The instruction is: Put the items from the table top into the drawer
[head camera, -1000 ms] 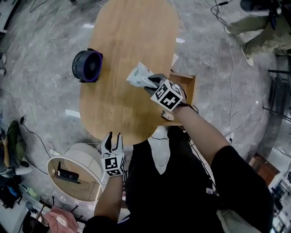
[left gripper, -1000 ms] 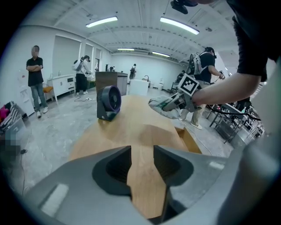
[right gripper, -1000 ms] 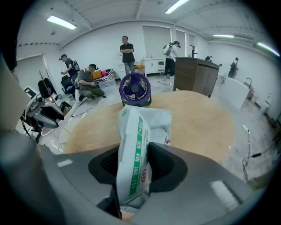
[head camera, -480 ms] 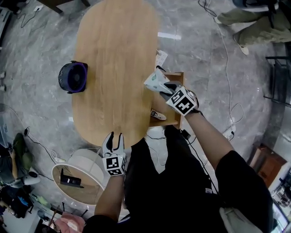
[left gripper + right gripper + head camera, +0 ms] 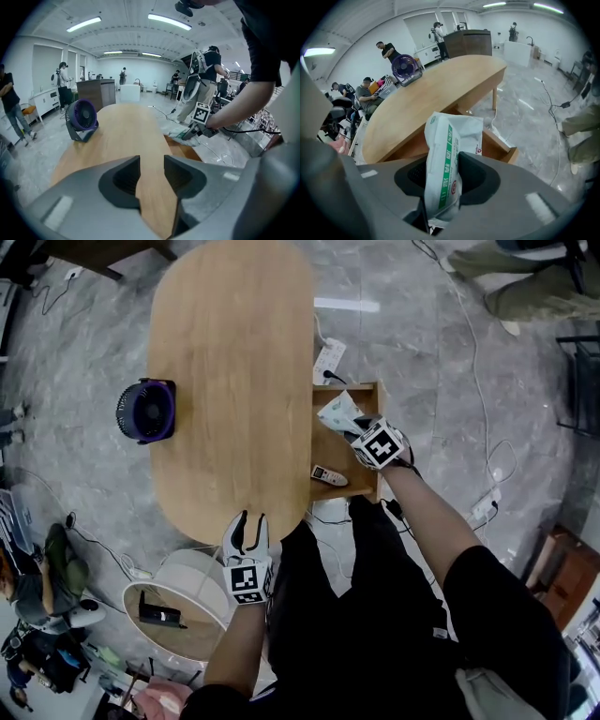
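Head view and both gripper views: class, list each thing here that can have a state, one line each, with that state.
right gripper: shut on packet.
left gripper: open, nothing between its jaws.
packet: clamped in the right gripper, over the drawer.
drawer: pulled open at the table edge.
remote: lying inside the drawer.
fan: upright on the table; running or not, cannot tell.

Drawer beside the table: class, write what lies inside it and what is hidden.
A small white remote-like item lies on the drawer floor. The right gripper holds a white-and-green packet over it, covering part of the floor.
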The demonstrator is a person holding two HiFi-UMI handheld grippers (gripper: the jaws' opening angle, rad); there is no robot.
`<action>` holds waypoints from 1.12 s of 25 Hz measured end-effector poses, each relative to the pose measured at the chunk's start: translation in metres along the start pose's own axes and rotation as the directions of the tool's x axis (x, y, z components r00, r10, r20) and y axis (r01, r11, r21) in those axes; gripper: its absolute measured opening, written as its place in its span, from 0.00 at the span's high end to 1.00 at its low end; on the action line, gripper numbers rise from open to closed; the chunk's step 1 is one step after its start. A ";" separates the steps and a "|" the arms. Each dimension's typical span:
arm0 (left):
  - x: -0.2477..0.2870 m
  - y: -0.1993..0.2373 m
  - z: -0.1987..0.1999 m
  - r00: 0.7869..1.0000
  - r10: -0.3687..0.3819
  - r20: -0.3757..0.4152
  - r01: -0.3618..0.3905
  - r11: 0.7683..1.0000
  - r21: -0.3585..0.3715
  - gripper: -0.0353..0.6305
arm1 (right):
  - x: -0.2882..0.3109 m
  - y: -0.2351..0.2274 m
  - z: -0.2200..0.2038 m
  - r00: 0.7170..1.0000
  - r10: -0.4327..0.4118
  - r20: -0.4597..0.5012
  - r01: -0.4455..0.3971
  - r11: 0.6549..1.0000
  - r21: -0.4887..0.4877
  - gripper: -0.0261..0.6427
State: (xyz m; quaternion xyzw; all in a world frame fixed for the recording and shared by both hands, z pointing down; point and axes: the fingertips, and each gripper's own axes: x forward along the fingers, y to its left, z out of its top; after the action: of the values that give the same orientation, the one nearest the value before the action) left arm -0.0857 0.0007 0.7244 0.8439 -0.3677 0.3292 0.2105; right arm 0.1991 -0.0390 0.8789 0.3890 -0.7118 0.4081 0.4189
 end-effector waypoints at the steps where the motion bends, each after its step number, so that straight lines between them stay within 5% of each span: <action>1: -0.001 -0.001 0.000 1.000 -0.002 0.001 0.002 1.000 0.001 0.70 | 0.008 0.000 -0.004 1.000 0.004 -0.015 -0.004 1.000 0.014 0.70; 28: -0.011 0.028 -0.010 1.000 0.022 0.002 -0.022 0.999 -0.040 0.71 | 0.111 0.010 -0.038 0.978 0.022 -0.208 -0.018 1.000 0.022 0.71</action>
State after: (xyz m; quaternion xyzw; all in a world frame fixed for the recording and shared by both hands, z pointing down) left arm -0.1164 -0.0058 0.7271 0.8358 -0.3837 0.3233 0.2232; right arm 0.1620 -0.0241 0.9900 0.3411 -0.6638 0.4580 0.4830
